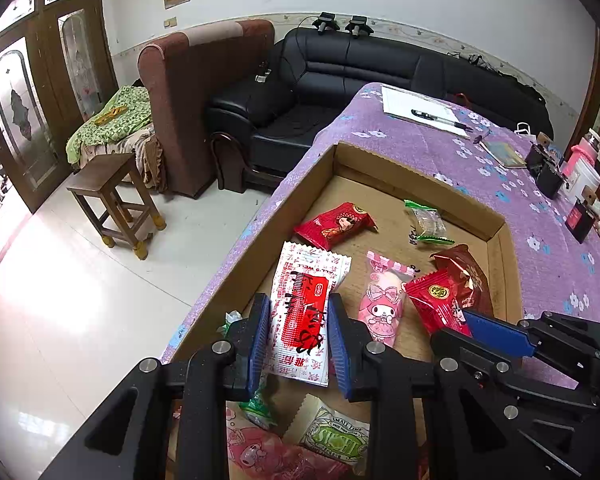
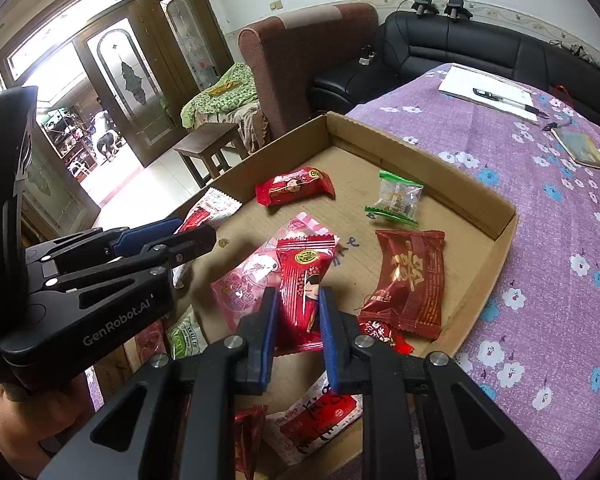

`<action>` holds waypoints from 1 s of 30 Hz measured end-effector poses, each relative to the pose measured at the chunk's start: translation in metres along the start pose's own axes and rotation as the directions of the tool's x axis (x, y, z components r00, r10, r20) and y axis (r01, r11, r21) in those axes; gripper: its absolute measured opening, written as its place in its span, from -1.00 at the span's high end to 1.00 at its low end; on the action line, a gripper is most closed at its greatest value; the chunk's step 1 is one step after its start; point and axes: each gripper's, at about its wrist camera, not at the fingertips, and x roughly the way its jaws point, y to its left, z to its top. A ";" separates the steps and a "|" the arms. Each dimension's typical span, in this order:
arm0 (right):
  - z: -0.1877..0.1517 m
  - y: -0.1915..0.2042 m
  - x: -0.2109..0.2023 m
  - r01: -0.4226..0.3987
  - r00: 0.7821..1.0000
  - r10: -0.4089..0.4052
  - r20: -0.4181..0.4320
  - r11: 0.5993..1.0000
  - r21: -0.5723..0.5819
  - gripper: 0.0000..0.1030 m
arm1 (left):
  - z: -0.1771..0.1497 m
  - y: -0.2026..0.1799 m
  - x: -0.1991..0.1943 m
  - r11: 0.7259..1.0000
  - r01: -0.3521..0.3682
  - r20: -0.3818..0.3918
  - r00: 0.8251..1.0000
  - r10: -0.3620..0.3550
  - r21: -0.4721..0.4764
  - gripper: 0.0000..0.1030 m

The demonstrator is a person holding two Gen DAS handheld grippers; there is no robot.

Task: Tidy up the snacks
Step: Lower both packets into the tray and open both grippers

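Note:
A shallow cardboard box (image 1: 500, 224) on the purple table holds several snack packets. My left gripper (image 1: 298, 332) is shut on a white-and-red packet (image 1: 304, 304) that hangs over the box's left side. My right gripper (image 2: 298, 320) is shut on a small red candy packet (image 2: 304, 276), which overlaps a pink cartoon packet (image 2: 244, 280). In the left wrist view the right gripper (image 1: 496, 334) enters from the right, with the red candy packet (image 1: 436, 300) beside the pink packet (image 1: 382, 304). The left gripper (image 2: 156, 236) shows at the left of the right wrist view.
Loose in the box lie a red figure packet (image 2: 294, 186), a clear green-edged packet (image 2: 398, 198) and a dark red packet (image 2: 410, 280). More packets lie under the grippers. Paper with a pen (image 2: 508, 98) and a booklet (image 2: 580, 148) lie on the table. A stool (image 1: 114, 200) stands on the floor.

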 end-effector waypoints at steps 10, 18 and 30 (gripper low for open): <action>-0.001 -0.001 0.001 0.013 1.000 -0.013 -0.002 1.000 0.002 0.61 | -0.001 0.001 0.000 1.000 0.001 -0.007 1.000 -0.001 0.000 0.41; -0.002 -0.003 0.002 0.017 1.000 -0.017 -0.005 1.000 0.005 0.61 | -0.002 0.000 0.000 1.000 -0.001 -0.008 1.000 0.001 0.006 0.41; -0.003 -0.004 -0.002 0.018 1.000 -0.018 0.003 1.000 0.009 0.61 | -0.002 0.002 -0.002 1.000 -0.004 -0.010 1.000 0.004 -0.002 0.36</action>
